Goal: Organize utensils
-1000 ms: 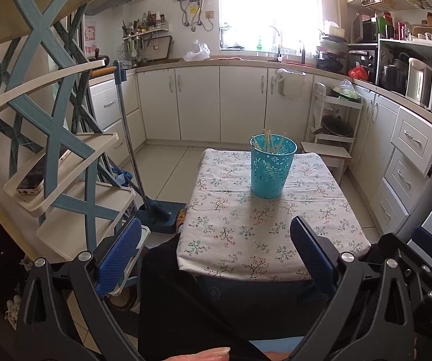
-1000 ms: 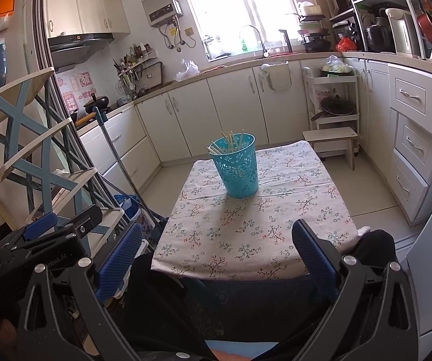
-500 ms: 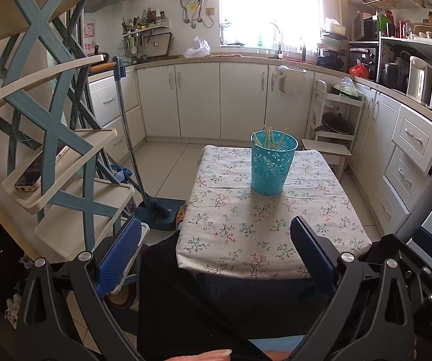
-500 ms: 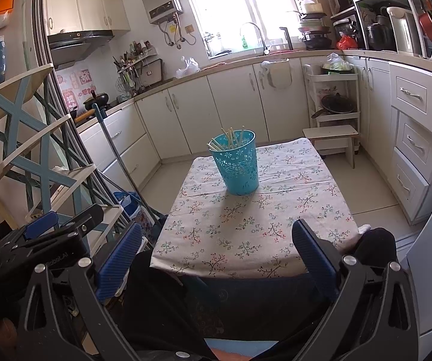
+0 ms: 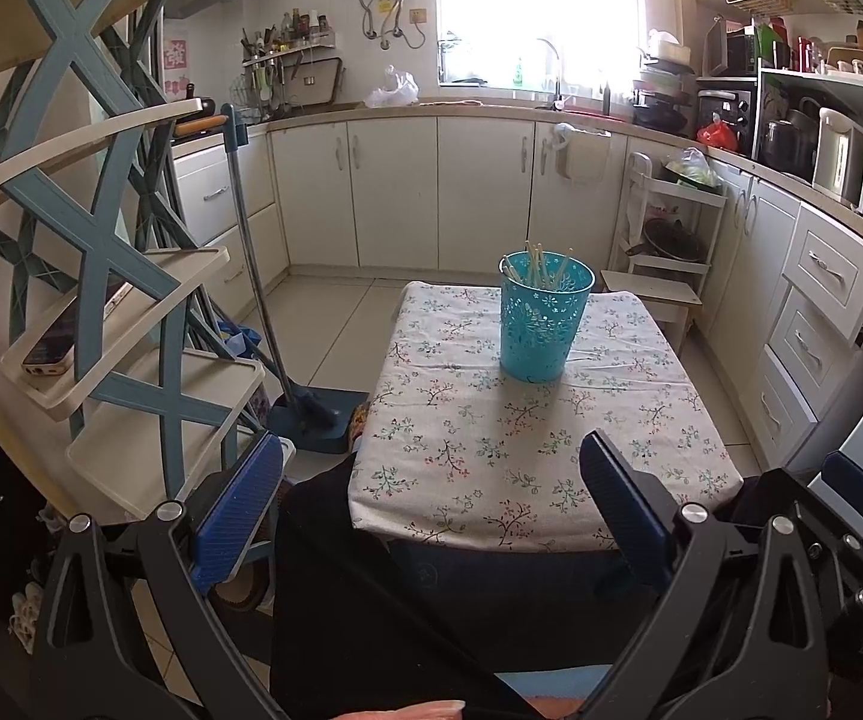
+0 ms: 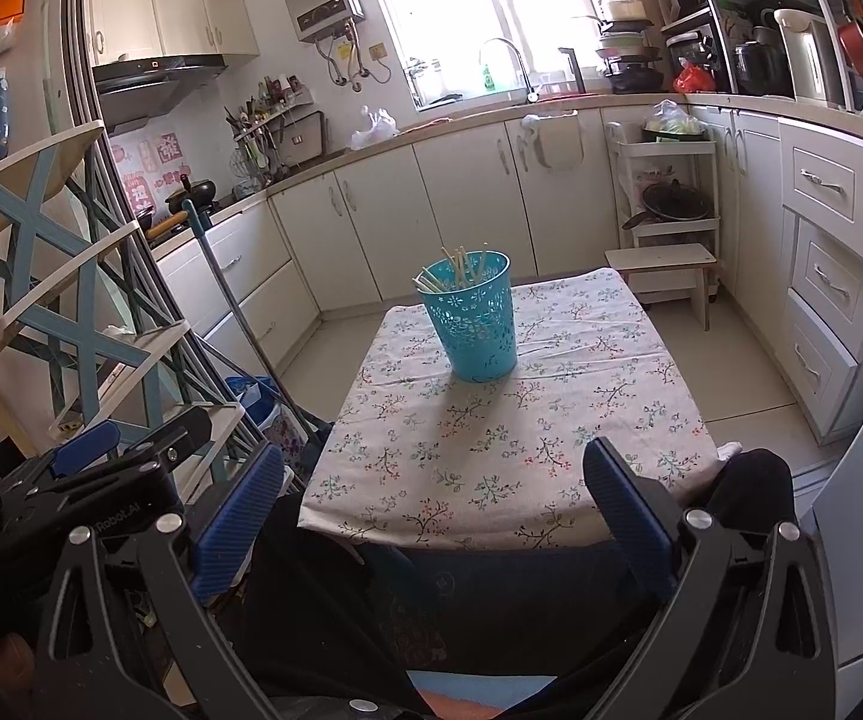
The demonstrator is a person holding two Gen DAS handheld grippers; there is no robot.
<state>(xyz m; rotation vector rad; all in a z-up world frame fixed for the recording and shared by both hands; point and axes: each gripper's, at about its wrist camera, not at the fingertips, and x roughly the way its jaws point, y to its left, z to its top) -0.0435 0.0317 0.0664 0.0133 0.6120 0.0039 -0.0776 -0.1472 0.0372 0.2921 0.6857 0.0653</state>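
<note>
Chopsticks (image 5: 536, 267), pale thin sticks, bundled loose and leaning at mixed angles inside teal basket (image 5: 542, 324), tips poking above the rim. Basket is round, tapered plastic cup shape with punched flower cutouts through the wall, upright on the surface (image 5: 527, 420), toward its far end, roughly centred side to side. Surface is covered in white cloth printed with small branch-and-flower pattern, cloth smooth with a few creases, front edge hanging over. Same bundle in right view (image 6: 458, 270), basket (image 6: 473, 324) sits slightly left of centre there.

Left gripper (image 5: 428, 498) spread wide, nothing between its fingers (image 5: 239, 510), ribbed blue pads on black frames. It's held low at the near edge of the surface, basket well apart, straight ahead and a bit right. Right gripper (image 6: 431, 501) likewise wide apart and empty, same blue ribbed pads, also at near edge, basket well ahead between the fingers' line of sight.

Left side: tiered cream shelf (image 5: 131, 312) with blue cross braces, phone (image 5: 56, 345) on one tier, dustpan (image 5: 317, 414) with long handle on the floor
</note>
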